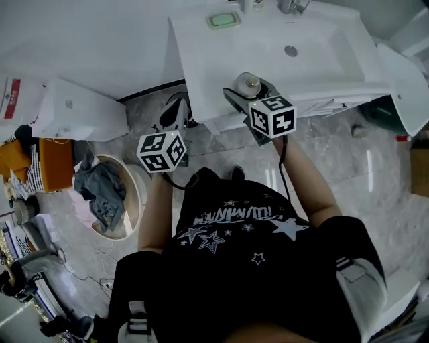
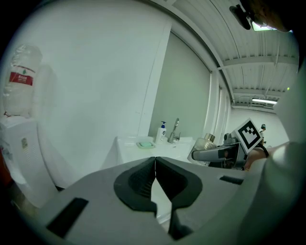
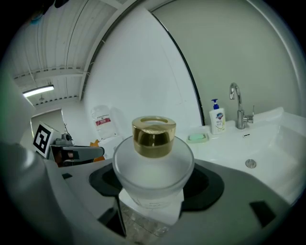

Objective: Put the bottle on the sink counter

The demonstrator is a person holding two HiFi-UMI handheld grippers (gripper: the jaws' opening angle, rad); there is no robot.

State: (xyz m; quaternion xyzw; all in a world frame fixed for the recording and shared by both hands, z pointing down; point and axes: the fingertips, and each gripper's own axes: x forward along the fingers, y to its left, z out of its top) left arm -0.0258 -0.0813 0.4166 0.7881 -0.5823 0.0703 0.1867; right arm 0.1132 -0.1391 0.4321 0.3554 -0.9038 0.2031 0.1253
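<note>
A frosted glass bottle (image 3: 153,165) with a gold cap sits upright between the jaws of my right gripper (image 3: 152,194), which is shut on it. In the head view the bottle (image 1: 249,84) and right gripper (image 1: 245,95) hang over the front edge of the white sink counter (image 1: 201,60), left of the basin. My left gripper (image 1: 175,112) is lower and to the left, in front of the counter. Its jaws (image 2: 154,165) are shut with nothing between them. The left gripper view also catches the bottle (image 2: 206,141) to its right.
On the counter's back edge stand a green soap dish (image 1: 223,20), a hand-soap pump (image 3: 217,117) and a faucet (image 3: 237,109). The basin drain (image 1: 290,50) lies to the right. A white water dispenser (image 1: 74,110) and a basket of clothes (image 1: 107,194) are on the left floor.
</note>
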